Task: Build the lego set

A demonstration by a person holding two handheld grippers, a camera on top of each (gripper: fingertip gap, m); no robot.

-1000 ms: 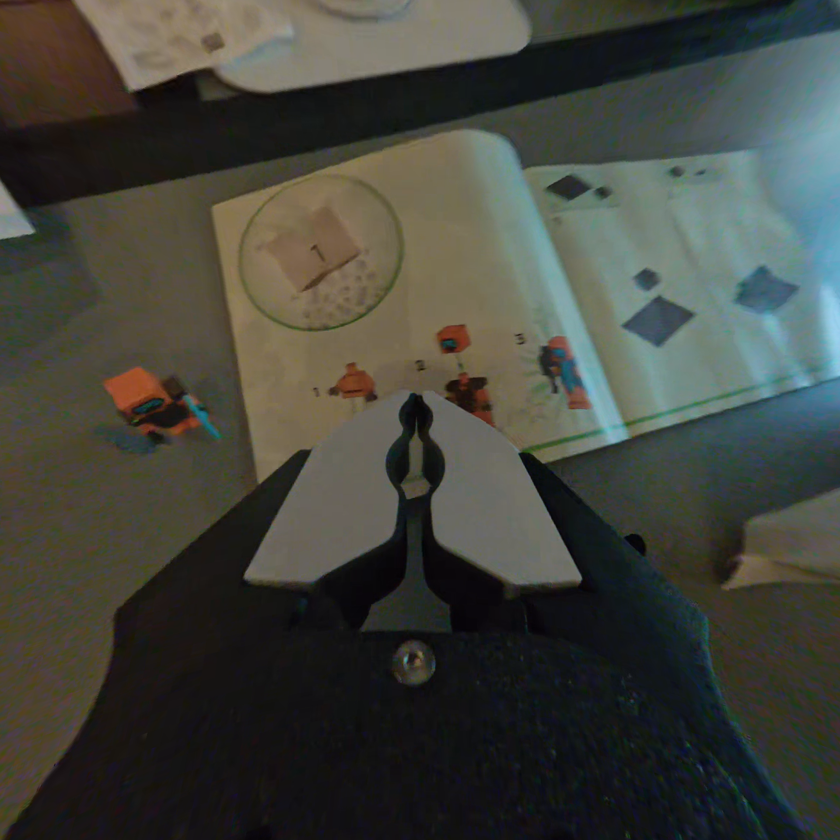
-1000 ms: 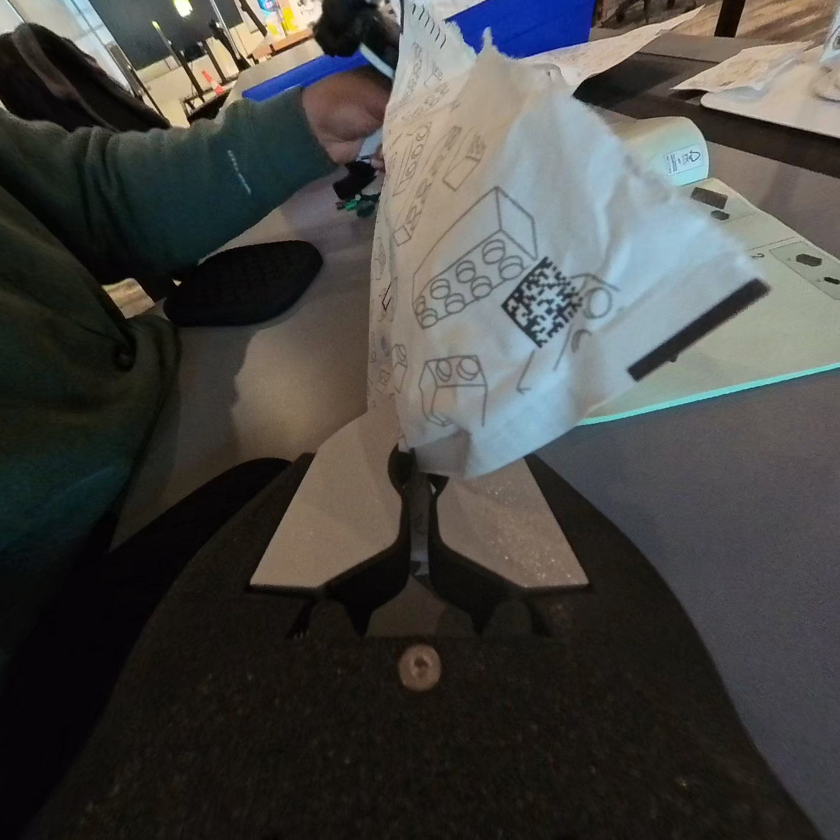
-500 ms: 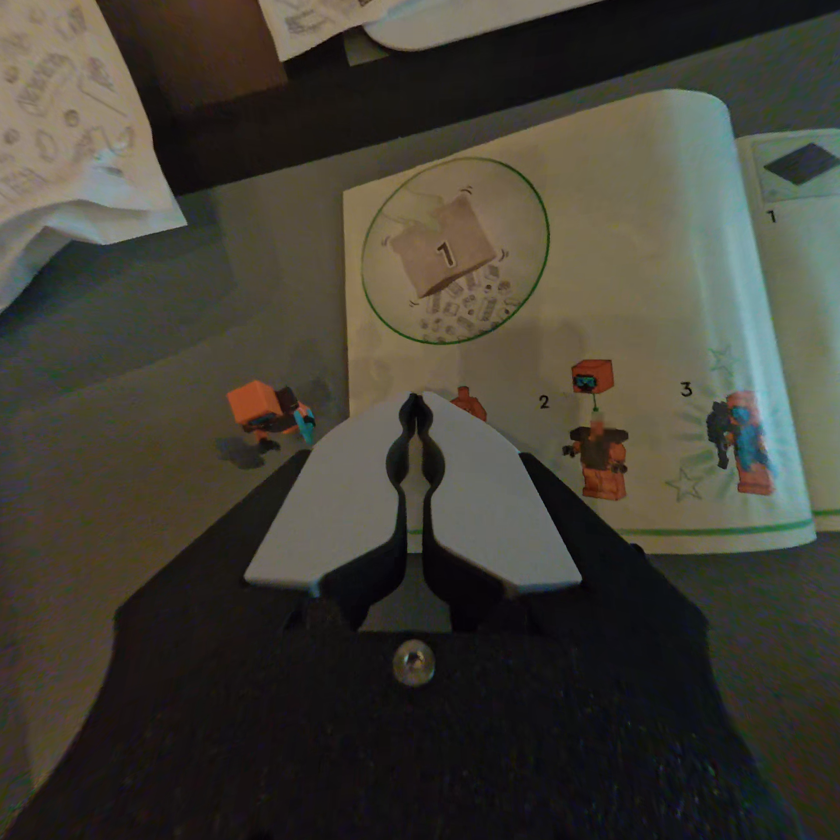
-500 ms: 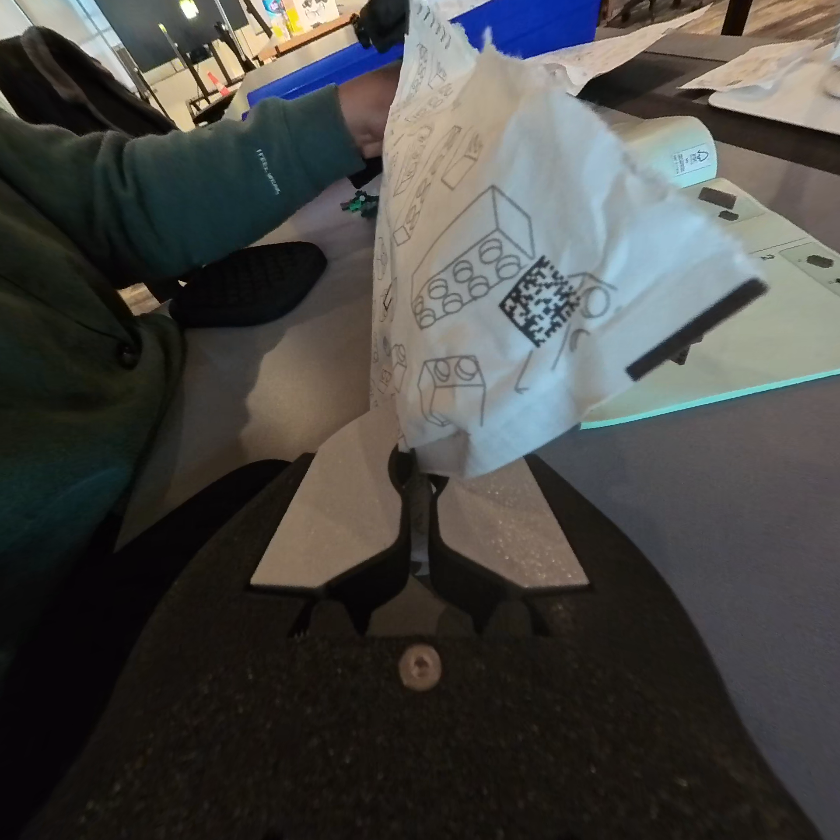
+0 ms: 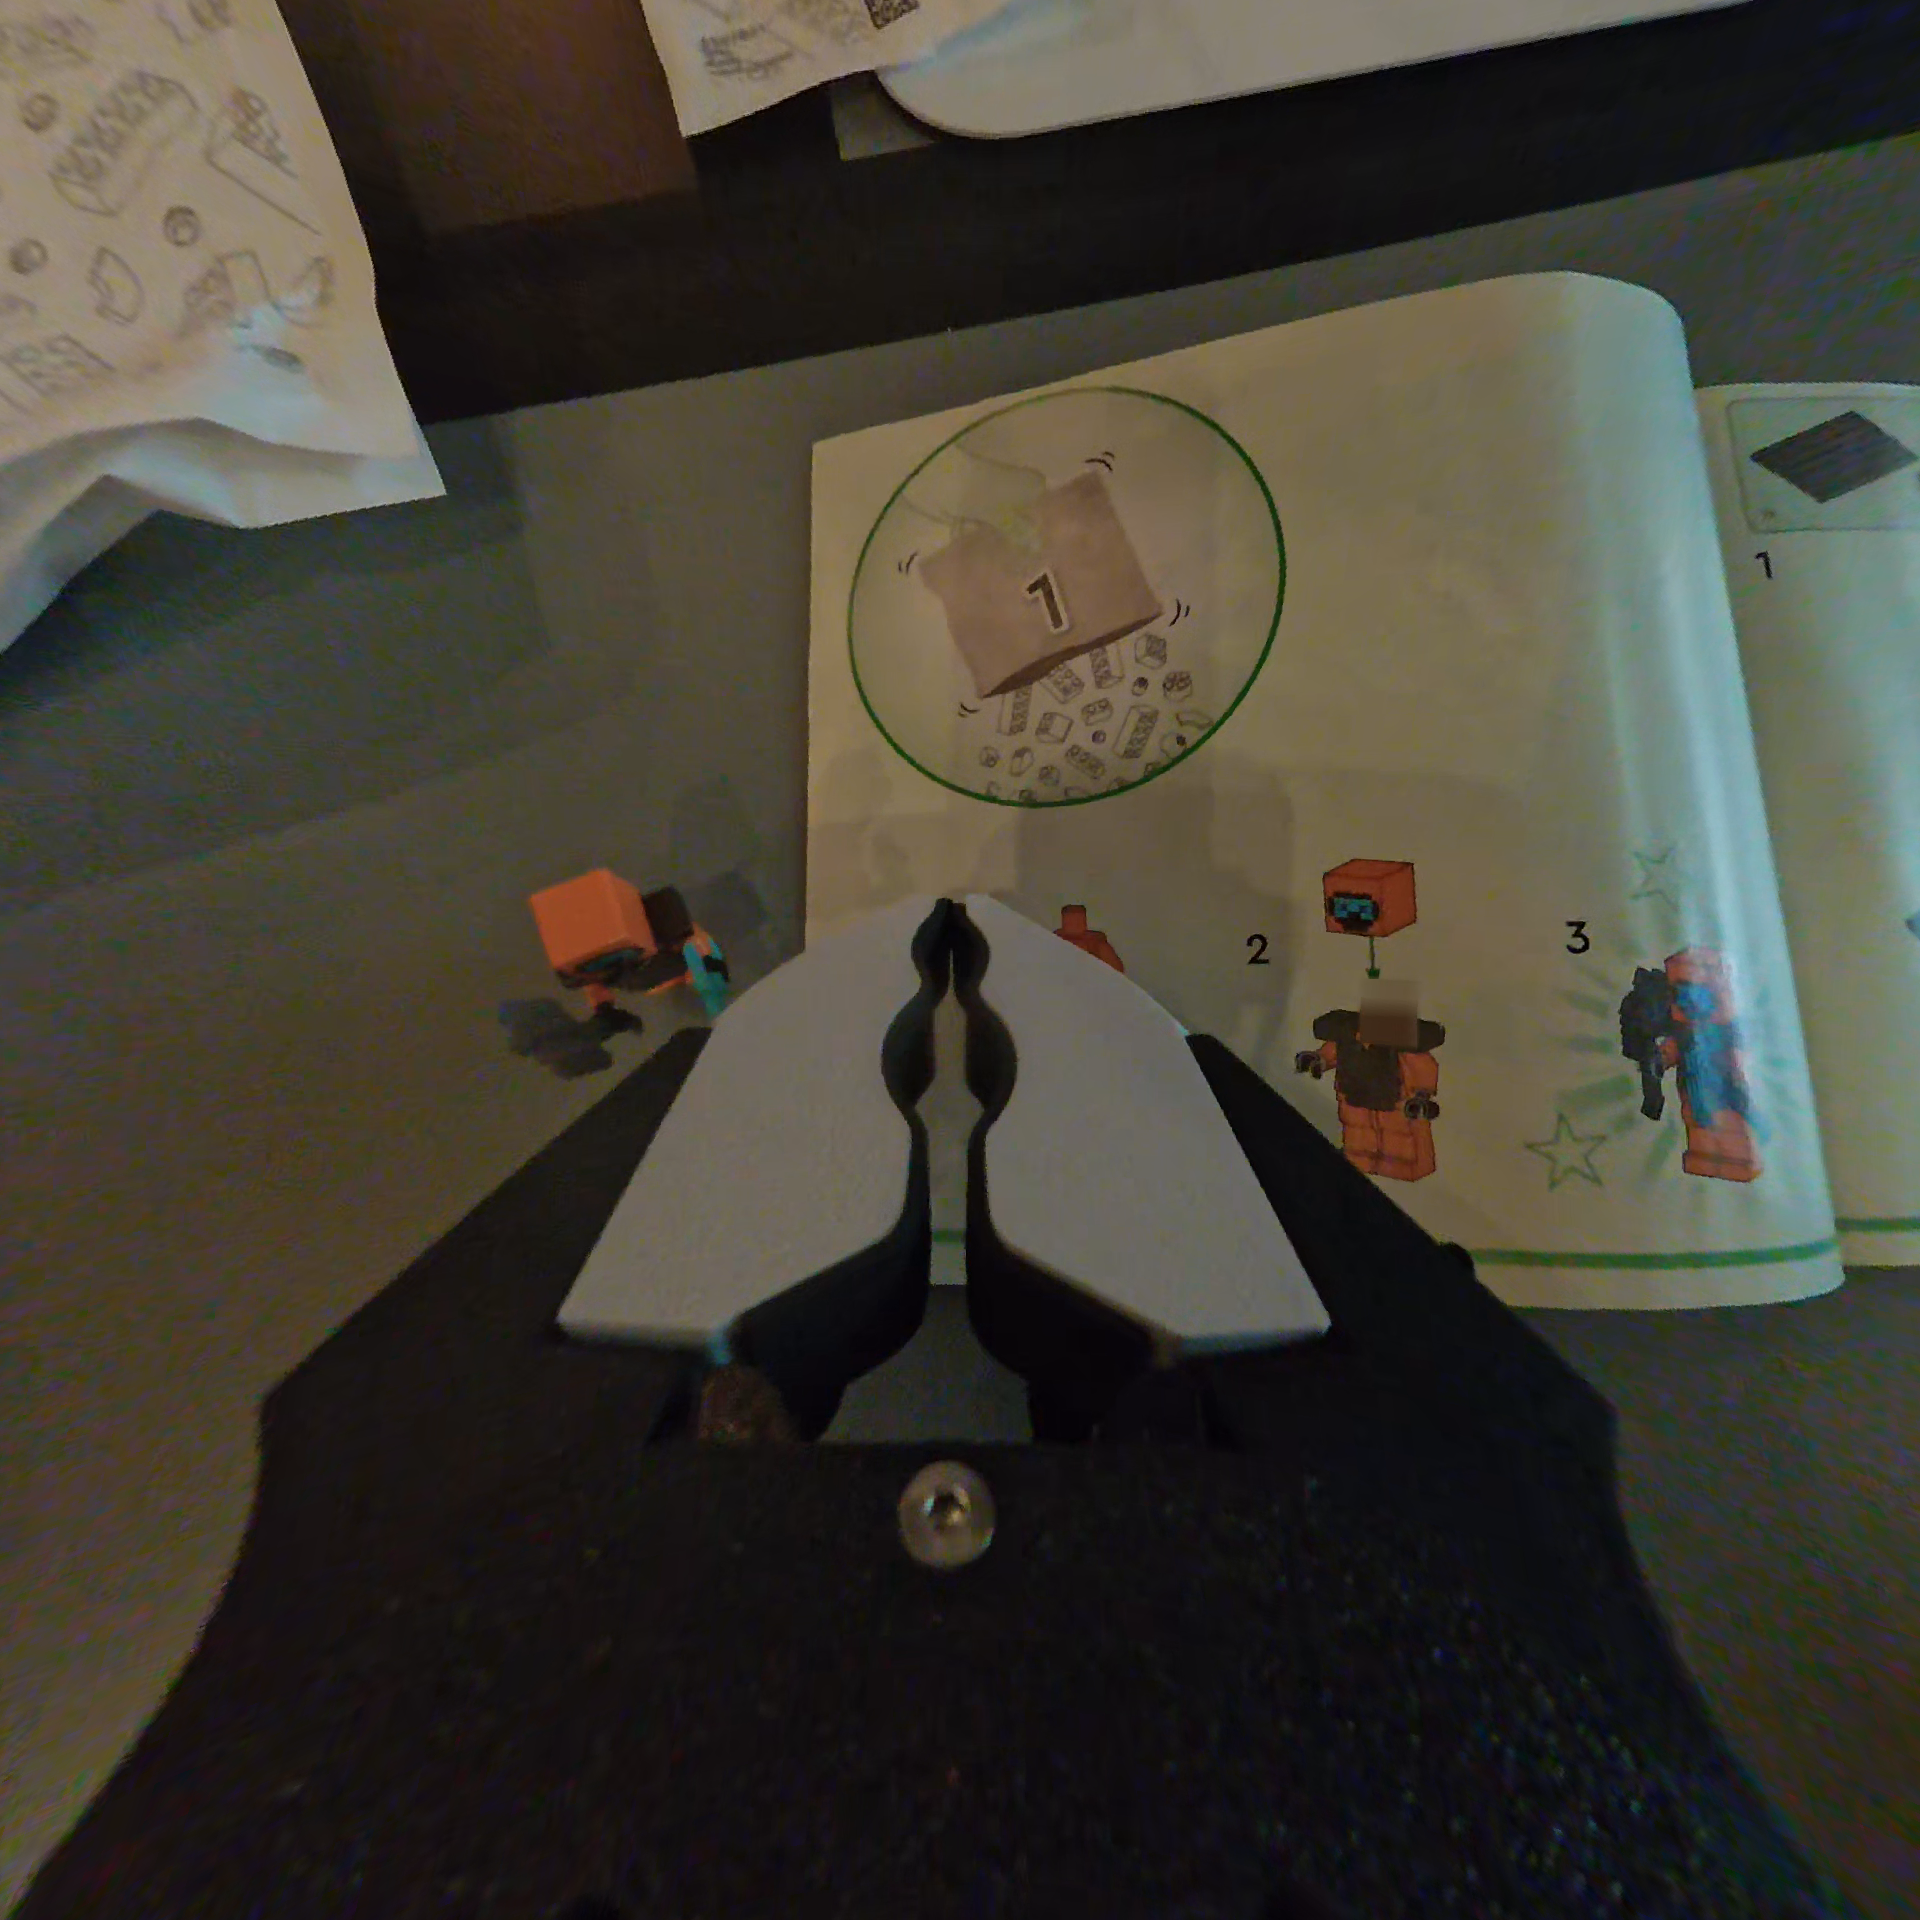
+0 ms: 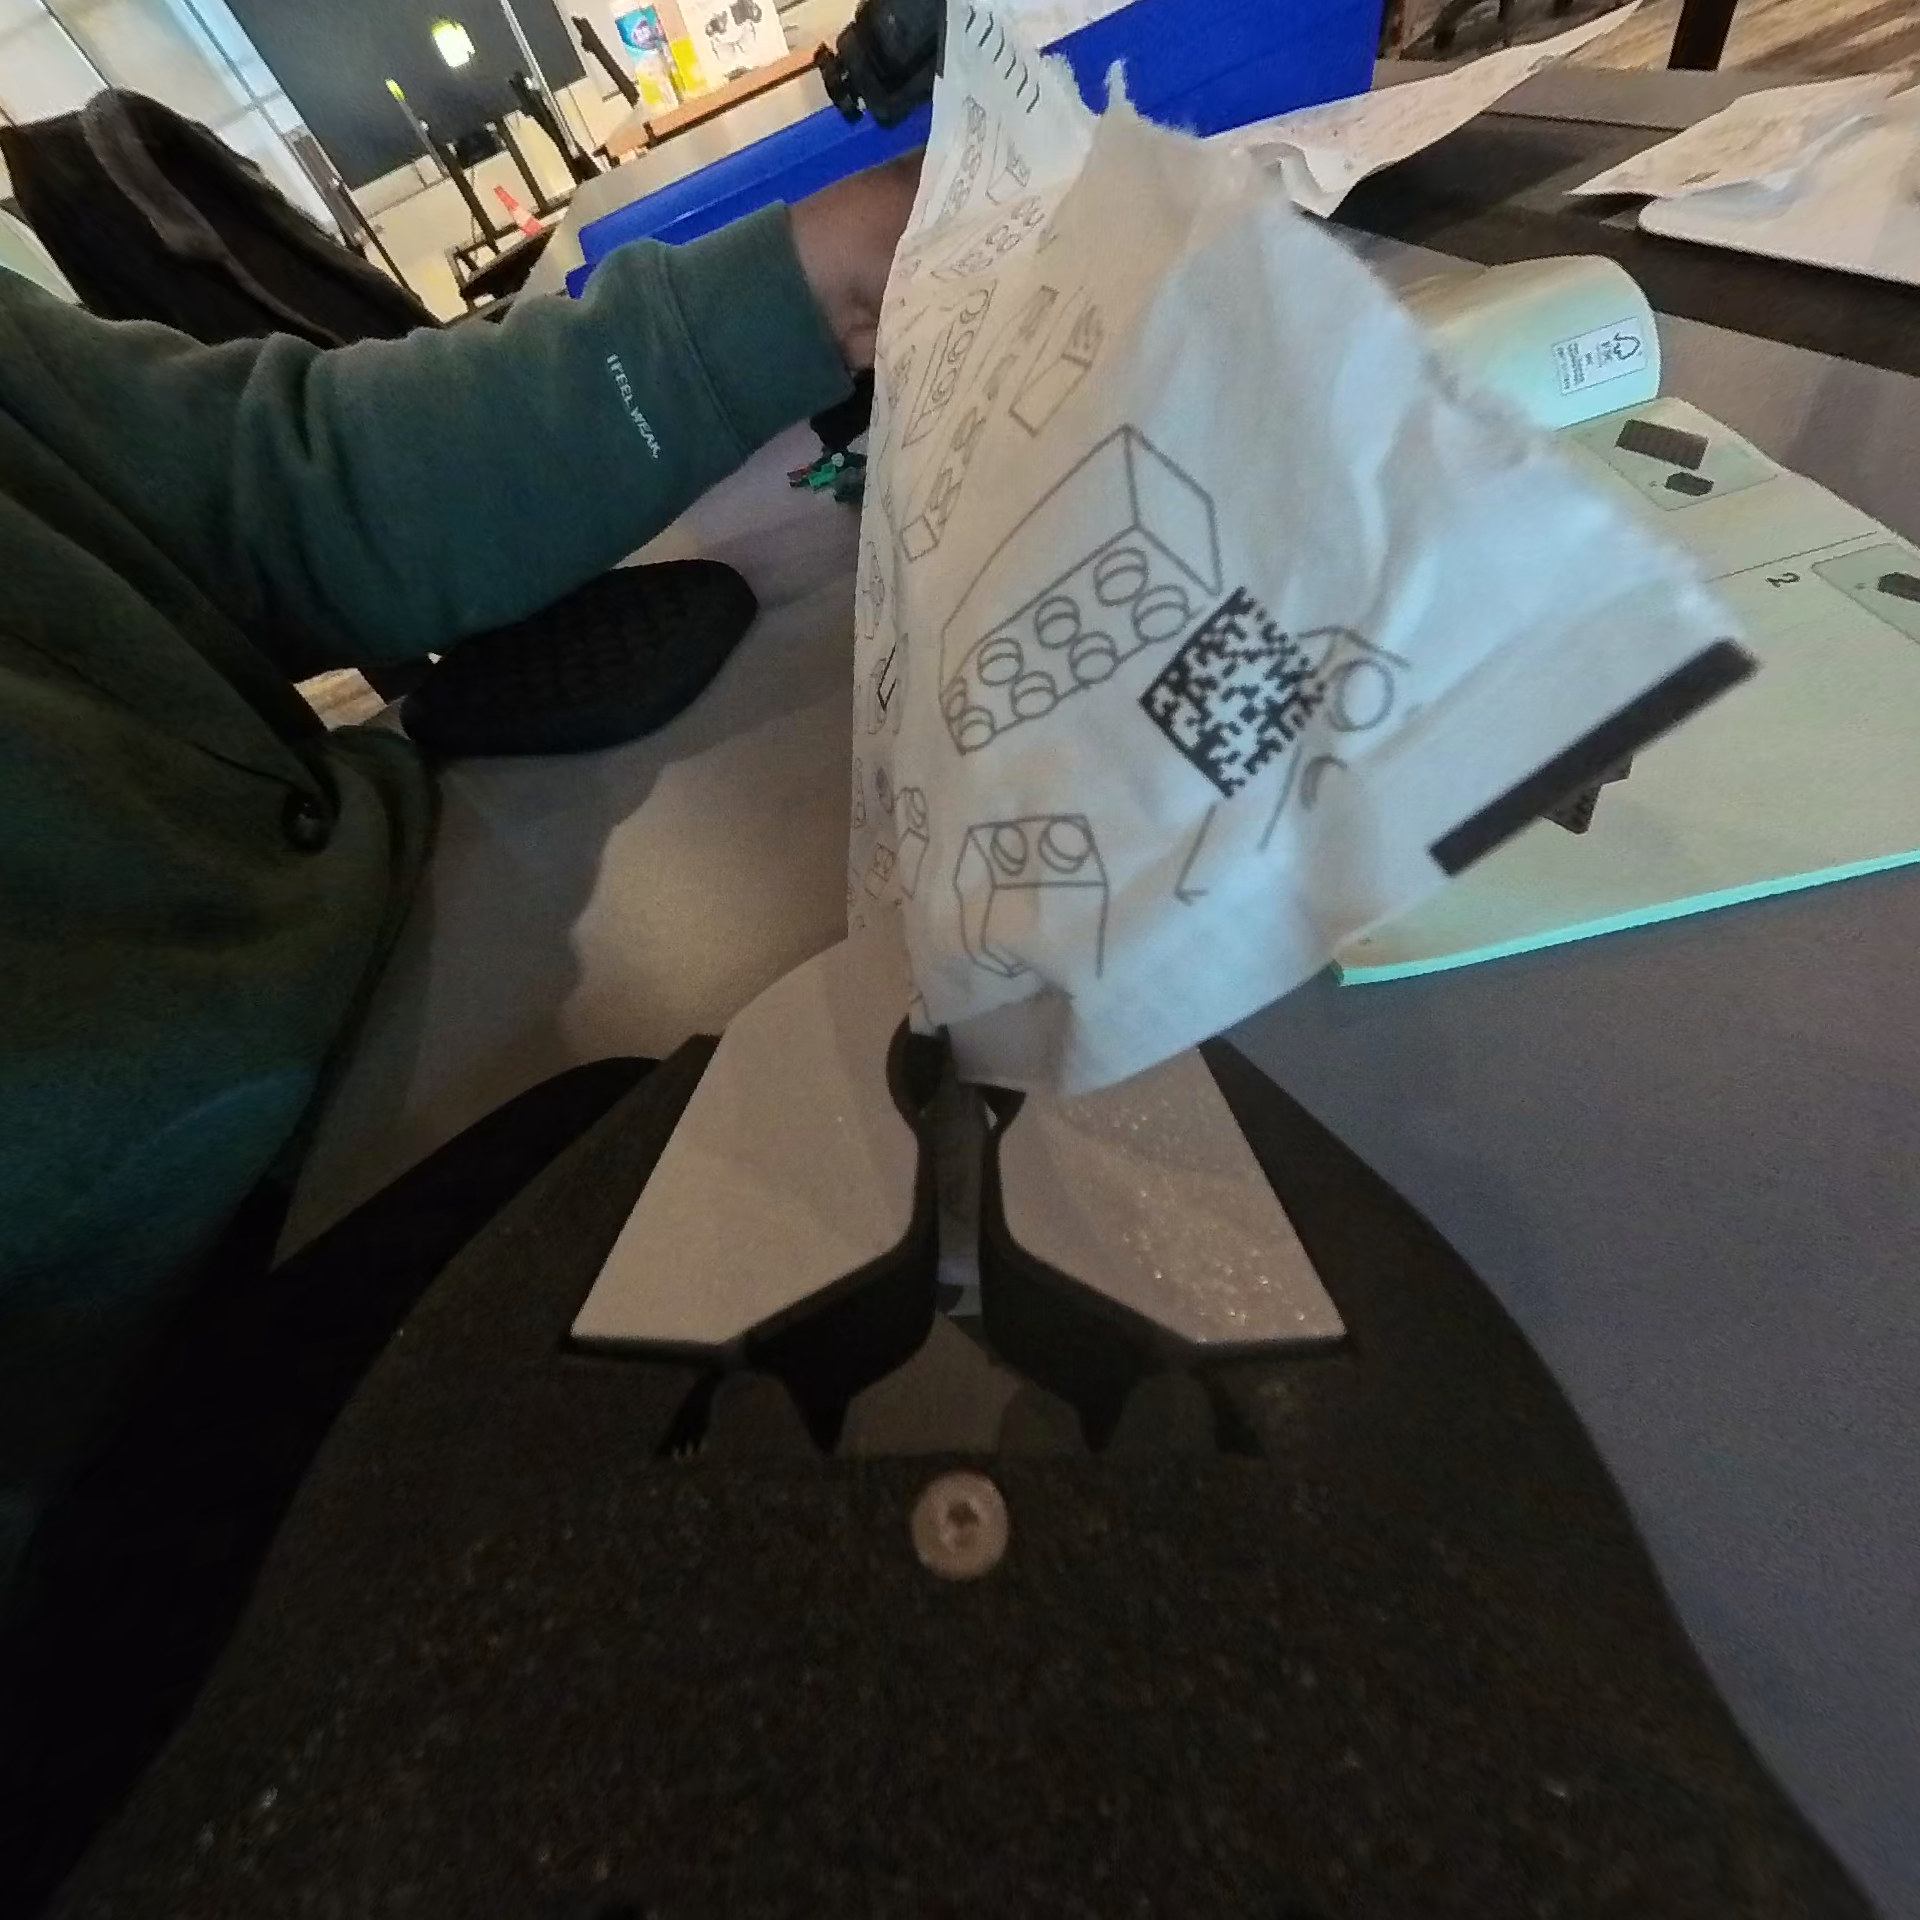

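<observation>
We look down on a grey table where the open instruction booklet lies flat, its left edge running from 12 to 6 o'clock just right of the left gripper. That gripper hovers over the booklet's lower left corner with its jaws clenched on nothing, tips touching. At 9 o'clock of those tips, just off the booklet's edge, a small orange lego figure lies on bare table, with open grey surface around it to the left and below. A dark band marks the table's far edge at 12 o'clock.

In the right wrist view, the right gripper is grasping a white paper bag by its lower corner, the bag raised above the table. At 10 o'clock a green sleeve reaches across the table.
</observation>
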